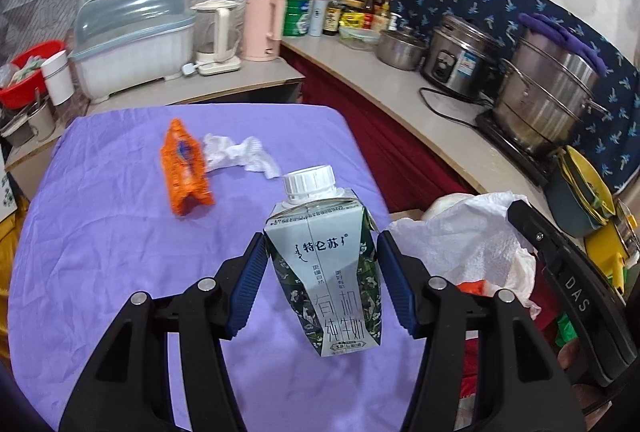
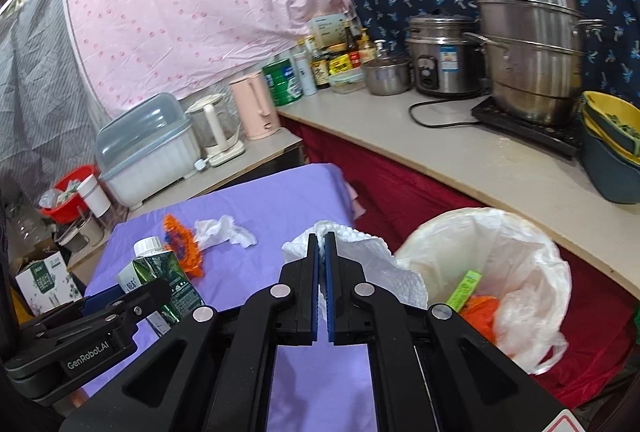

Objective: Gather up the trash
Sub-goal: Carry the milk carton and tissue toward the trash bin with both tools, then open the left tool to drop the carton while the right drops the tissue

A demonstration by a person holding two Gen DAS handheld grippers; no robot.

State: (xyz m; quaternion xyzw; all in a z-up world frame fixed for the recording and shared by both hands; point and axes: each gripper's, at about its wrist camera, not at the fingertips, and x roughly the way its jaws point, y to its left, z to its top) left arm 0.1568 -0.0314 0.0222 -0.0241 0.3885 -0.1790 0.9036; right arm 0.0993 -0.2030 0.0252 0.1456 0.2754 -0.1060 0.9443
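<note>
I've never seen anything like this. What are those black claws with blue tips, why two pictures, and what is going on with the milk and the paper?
No robot here: a person holds a hand-held gripper in each hand, each with a camera looking along its two fingers. One picture is from the left one, the other from the right.

The left hand-held gripper is shut on a milk carton, blue pads pressing its sides. The right hand-held gripper is shut on a white paper towel.

Still lying on the purple cloth are an orange wrapper and a crumpled tissue. Beside the table stands a bin lined with a white bag, with some trash inside already.
</note>
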